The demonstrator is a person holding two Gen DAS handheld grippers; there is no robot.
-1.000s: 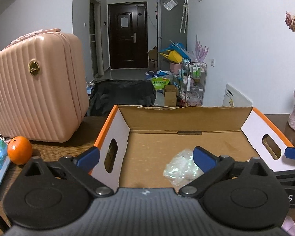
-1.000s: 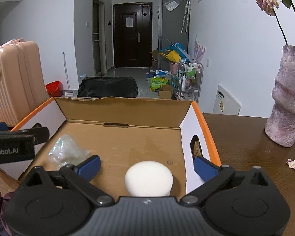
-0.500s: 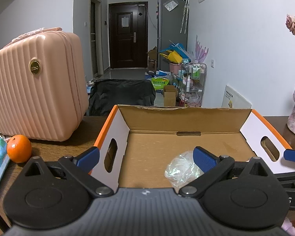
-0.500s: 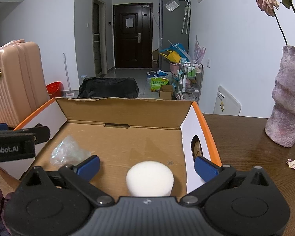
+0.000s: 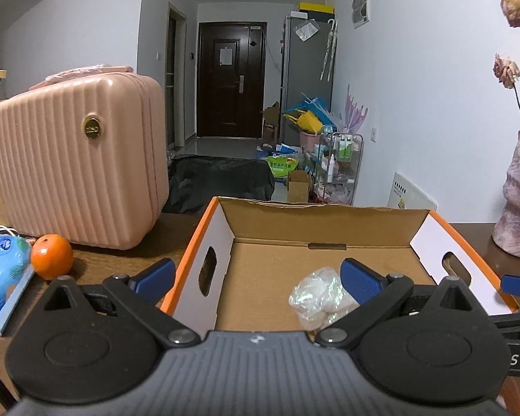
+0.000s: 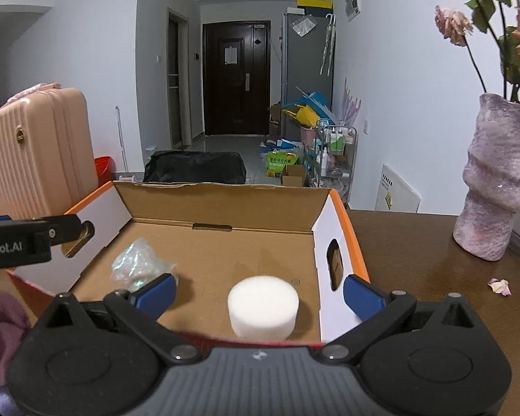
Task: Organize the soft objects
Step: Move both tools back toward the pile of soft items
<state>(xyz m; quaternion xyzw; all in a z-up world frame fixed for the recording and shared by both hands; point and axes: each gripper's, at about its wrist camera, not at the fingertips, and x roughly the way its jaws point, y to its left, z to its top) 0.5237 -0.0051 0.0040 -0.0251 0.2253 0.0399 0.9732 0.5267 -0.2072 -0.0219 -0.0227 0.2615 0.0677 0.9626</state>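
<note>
The cardboard box (image 6: 222, 208) sits open on the dark wooden surface (image 6: 416, 260), filling the view at twelve o'clock from both grippers. A pink suitcase (image 5: 76, 159) stands at about ten o'clock from the left one, and a mauve vase (image 6: 495, 183) at two o'clock from the right.

Two soft things lie on the box floor. The white sponge puck (image 6: 263, 306) rests near the front wall, straight ahead at twelve o'clock of the right gripper (image 6: 258, 291), between its blue pads and seemingly just beyond them. It is round, so it has no long axis to line up with. The crinkled clear bag (image 5: 320, 293) lies toward the box's left half, touching or just behind the inner pad of the left gripper (image 5: 256, 277), at about one o'clock from that gripper's centre.

Both sets of jaws stand wide and hold nothing. A bundle of purple cloth (image 6: 0, 326) lies outside the box at eight o'clock of the right view, probably not yet sorted. The right hand is the nearer one for the puck; the left for the bag.
</note>
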